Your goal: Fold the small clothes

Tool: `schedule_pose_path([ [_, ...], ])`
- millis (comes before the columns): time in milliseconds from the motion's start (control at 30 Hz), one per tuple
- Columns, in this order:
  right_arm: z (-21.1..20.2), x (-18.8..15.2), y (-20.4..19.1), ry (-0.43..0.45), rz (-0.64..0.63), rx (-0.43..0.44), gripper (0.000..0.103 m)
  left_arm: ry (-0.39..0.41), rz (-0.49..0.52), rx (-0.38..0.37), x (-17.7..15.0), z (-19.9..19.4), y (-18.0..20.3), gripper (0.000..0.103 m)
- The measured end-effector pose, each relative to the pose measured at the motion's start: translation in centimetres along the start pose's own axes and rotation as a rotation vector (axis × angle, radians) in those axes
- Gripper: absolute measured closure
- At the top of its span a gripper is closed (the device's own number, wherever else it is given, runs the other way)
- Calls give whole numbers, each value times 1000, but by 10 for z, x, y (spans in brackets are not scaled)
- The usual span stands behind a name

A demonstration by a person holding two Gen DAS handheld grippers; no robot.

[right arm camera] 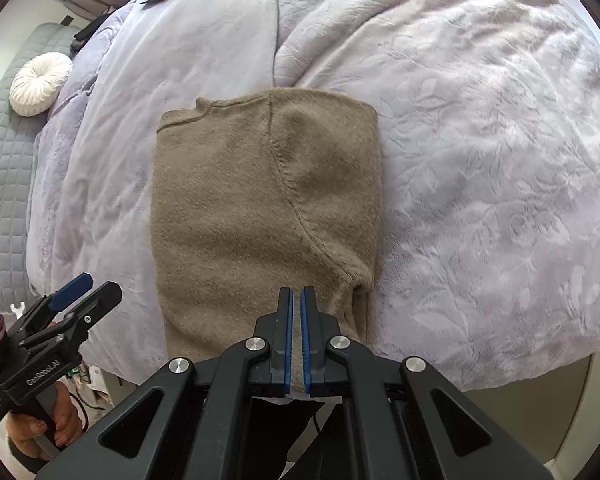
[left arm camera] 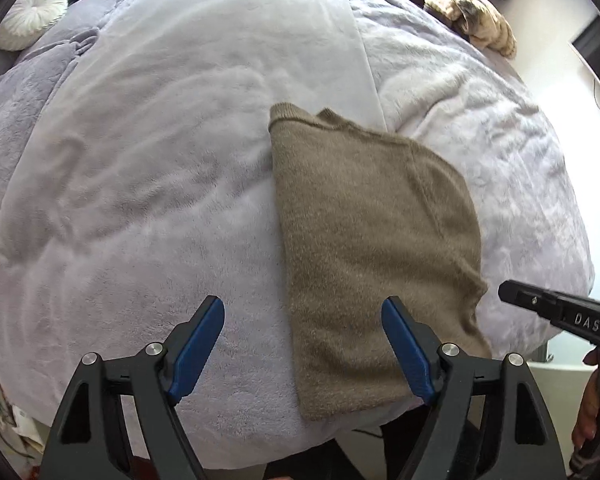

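Both my tongs sit at the near edge of the brown sweater (right arm camera: 260, 208), already folded narrow on the purple blanket (right arm camera: 480, 160): left tongs (left arm camera: 302, 344) wide apart, right tongs (right arm camera: 297, 320) pressed together, so I think I next grab that near edge and fold it away.

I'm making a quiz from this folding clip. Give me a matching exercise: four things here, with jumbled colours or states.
Things:
1. left tongs
2. right tongs
3. sweater
4. round cushion

States:
A. white
B. shut
C. open
D. tan, folded on the lilac blanket

Pairs: 1-C, 2-B, 3-D, 4-A
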State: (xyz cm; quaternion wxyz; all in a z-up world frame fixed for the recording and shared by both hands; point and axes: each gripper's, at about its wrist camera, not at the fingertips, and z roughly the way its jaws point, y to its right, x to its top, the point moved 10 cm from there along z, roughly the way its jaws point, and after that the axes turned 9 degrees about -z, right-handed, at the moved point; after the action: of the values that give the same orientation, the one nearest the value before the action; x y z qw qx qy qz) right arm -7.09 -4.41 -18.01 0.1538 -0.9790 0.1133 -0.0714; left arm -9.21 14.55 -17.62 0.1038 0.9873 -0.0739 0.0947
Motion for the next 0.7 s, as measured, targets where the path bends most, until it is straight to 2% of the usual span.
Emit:
schedule_pose_path([
  [33,-1,2,-2,1,-4,-5,97,4,-6,5,1,-1,-1,14],
  [67,-2,3,-4,1,-6,-10,93,6,-16,11,2,-2,-3,0],
  [100,-4,3,-5,1,-7,-18,67,14,-27,20,3,-3,-4,0],
  [133,-6,4,-7,3,-7,-23,21,12,-32,24,3,-3,-5,0],
  [167,-9,6,-8,16,-6,-26,6,3,-38,30,2,-3,-6,0],
  [200,-13,7,-9,32,-9,-26,0,-1,-40,38,2,-3,-7,0],
  [267,-16,8,-12,36,-23,-41,0,-2,-32,71,4,-3,-10,0],
  [367,-19,11,-8,40,-58,-121,0,14,-5,141,6,-4,-15,0],
  [433,-20,13,-5,41,-74,-160,0,32,-10,146,7,-7,-16,0],
  [567,-22,12,-1,48,-70,-177,0,31,-46,100,7,-12,-16,0],
  [700,-23,12,-1,50,-79,-188,0,7,-35,189,5,-6,-26,0],
])
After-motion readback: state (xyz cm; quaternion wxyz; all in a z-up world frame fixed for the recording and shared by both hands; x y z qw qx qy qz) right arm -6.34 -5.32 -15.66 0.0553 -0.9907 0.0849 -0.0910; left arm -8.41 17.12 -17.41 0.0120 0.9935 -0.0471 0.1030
